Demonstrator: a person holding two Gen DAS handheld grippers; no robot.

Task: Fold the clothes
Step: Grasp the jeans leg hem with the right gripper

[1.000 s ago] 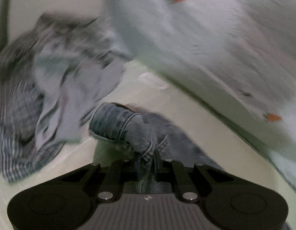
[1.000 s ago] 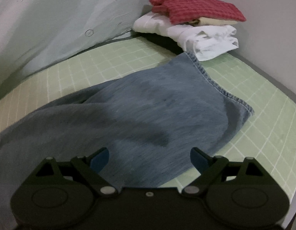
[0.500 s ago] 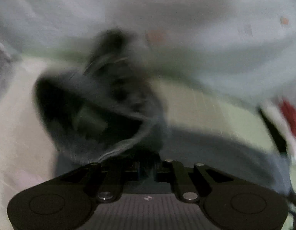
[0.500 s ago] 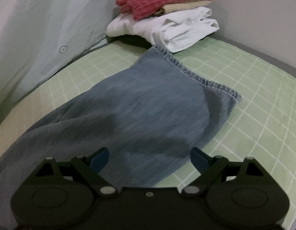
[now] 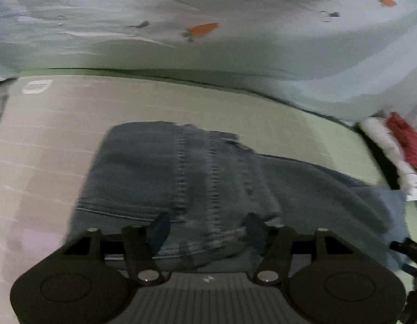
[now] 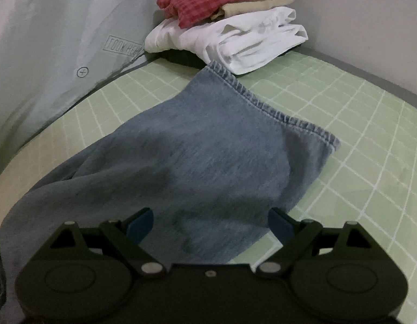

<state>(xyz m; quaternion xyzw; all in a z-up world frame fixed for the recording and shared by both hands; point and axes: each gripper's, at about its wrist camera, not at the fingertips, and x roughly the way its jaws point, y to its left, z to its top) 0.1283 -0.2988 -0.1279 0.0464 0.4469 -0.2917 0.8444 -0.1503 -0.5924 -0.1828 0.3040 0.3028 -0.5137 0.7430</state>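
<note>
Both tongs released: my left gripper [image 5: 205, 228] has its jaws spread above the folded denim, gripping nothing; my right gripper [image 6: 209, 222] is likewise spread wide over the cloth. I see the jeans [image 6: 197, 156] lying on the green gridded mat [image 6: 357, 124], hemmed leg end reaching far, just beside a stack of folded clothes [image 6: 230, 21] with a red checked piece on top. In the left wrist view the jeans [image 5: 197, 178] show stitched seams, doubled over near the gripper. A pale carrot-print fabric [image 5: 208, 27] fills the far side.
</note>
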